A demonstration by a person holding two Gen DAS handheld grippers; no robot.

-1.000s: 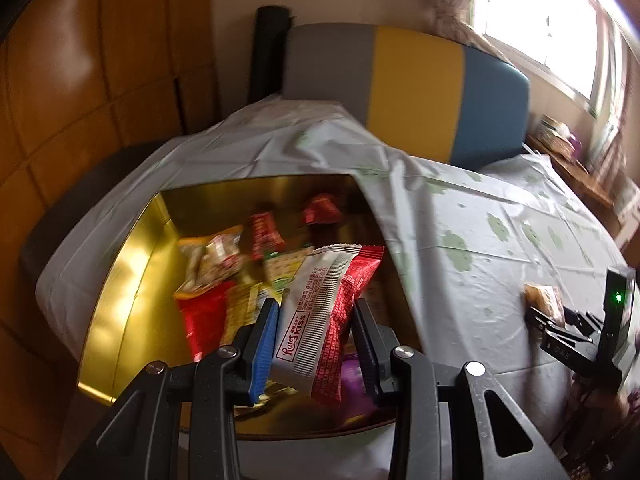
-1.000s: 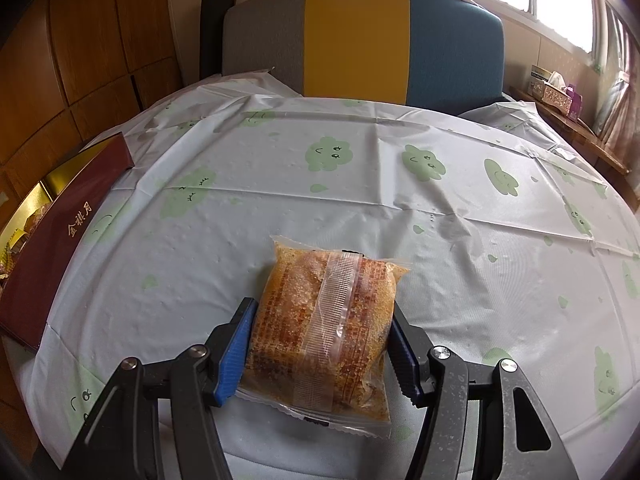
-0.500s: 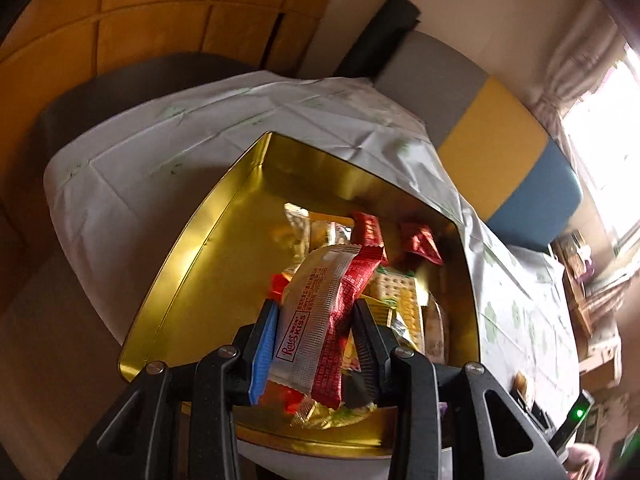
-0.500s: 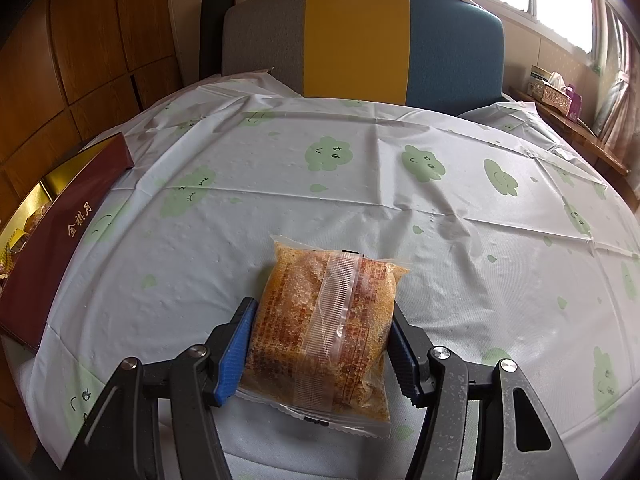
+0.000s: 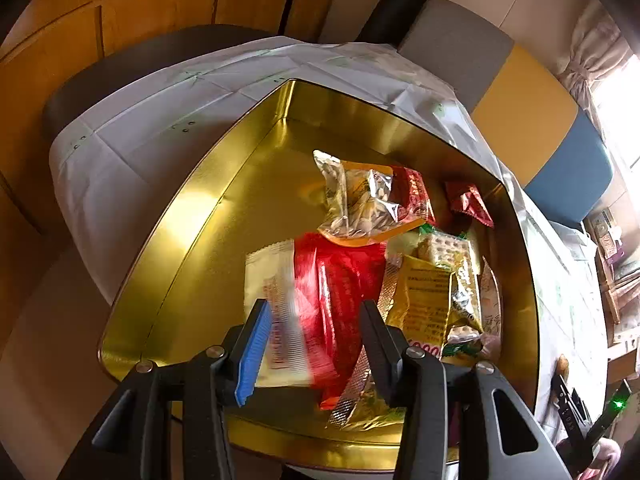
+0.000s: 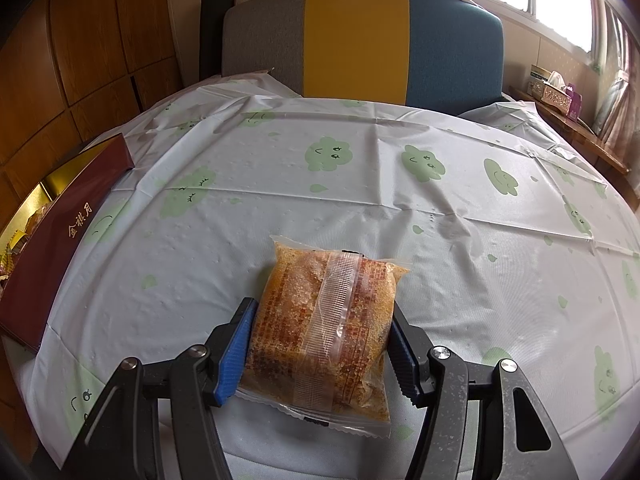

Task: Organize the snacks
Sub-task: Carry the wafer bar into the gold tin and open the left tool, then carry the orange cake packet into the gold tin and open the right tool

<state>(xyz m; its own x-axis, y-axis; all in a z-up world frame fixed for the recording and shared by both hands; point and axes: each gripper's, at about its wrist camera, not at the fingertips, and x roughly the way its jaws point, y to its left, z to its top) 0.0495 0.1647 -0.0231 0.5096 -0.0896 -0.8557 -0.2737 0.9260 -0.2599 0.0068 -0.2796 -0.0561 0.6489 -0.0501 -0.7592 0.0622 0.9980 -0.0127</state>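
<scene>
Over the gold tin [image 5: 192,248] I am holding the left gripper [image 5: 316,344] pointed steeply down. Its jaws have just been opening, and the red-and-white packet [image 5: 320,296] is lying blurred between them, clear of both pads, over the tin's floor beside the other snacks [image 5: 436,280]. A clear bag [image 5: 360,200] of pale pieces is sitting on top of that heap, and a small red wrapper [image 5: 468,204] is lying near the far wall. The tin is resting on the tablecloth [image 5: 132,136] at the table's edge.

On the right I am keeping nothing loose: the right gripper [image 6: 320,340] is clamping both pads against the sides of the orange crumb pack [image 6: 324,320], which is lying flat on the cloud-print tablecloth [image 6: 360,184], seam up. At the left edge of that view, the tin's maroon lid [image 6: 60,240] is leaning against the tin, well apart from the pack. A grey, yellow and blue chair [image 6: 360,44] is standing behind the table.
</scene>
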